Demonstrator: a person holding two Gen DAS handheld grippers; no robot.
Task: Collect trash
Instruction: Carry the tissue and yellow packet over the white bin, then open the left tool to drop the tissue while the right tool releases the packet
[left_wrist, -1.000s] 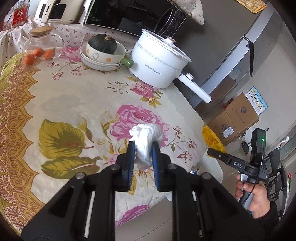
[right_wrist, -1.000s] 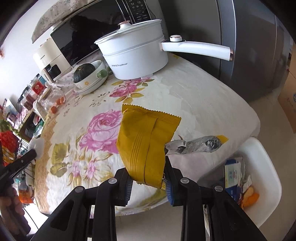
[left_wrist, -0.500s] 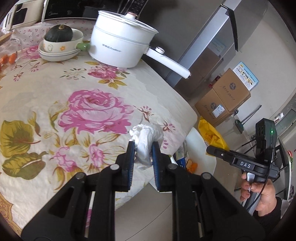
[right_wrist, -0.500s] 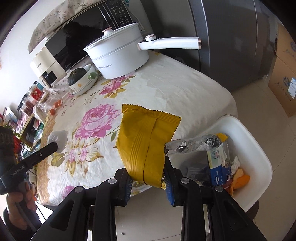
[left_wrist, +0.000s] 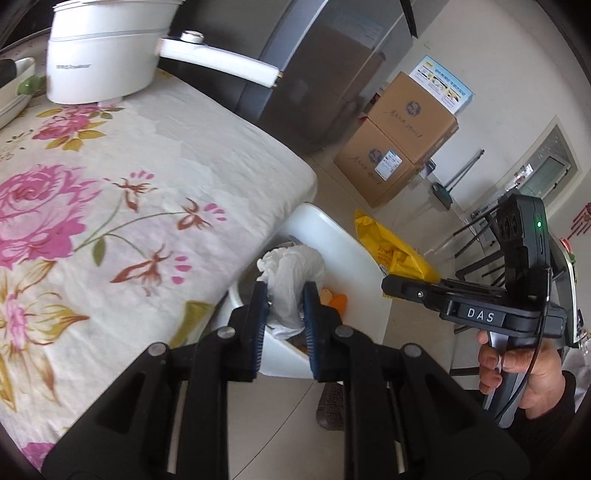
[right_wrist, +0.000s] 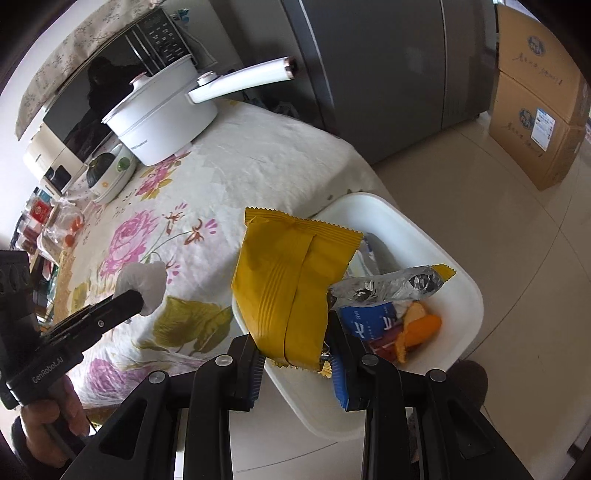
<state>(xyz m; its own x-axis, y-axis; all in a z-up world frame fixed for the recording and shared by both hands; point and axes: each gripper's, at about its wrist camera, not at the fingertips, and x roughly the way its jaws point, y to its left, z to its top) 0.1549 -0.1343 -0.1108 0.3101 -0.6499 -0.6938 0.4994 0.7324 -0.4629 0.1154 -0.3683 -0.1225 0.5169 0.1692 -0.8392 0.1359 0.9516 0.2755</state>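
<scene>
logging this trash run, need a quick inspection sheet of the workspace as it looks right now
surface: floral tablecloth on the table, bare near its edge.
job's things: crumpled white tissue and yellow snack wrapper, both held; white trash bin on the floor by the table, holding blue packaging and orange peel.
clutter: white electric pot, bowl with a dark squash, microwave.
grippers: left gripper shut on the tissue above the bin; right gripper shut on the wrapper above the bin.
cables: black cord at the right handle.
surroundings: grey fridge, stacked cardboard boxes, tiled floor.
</scene>
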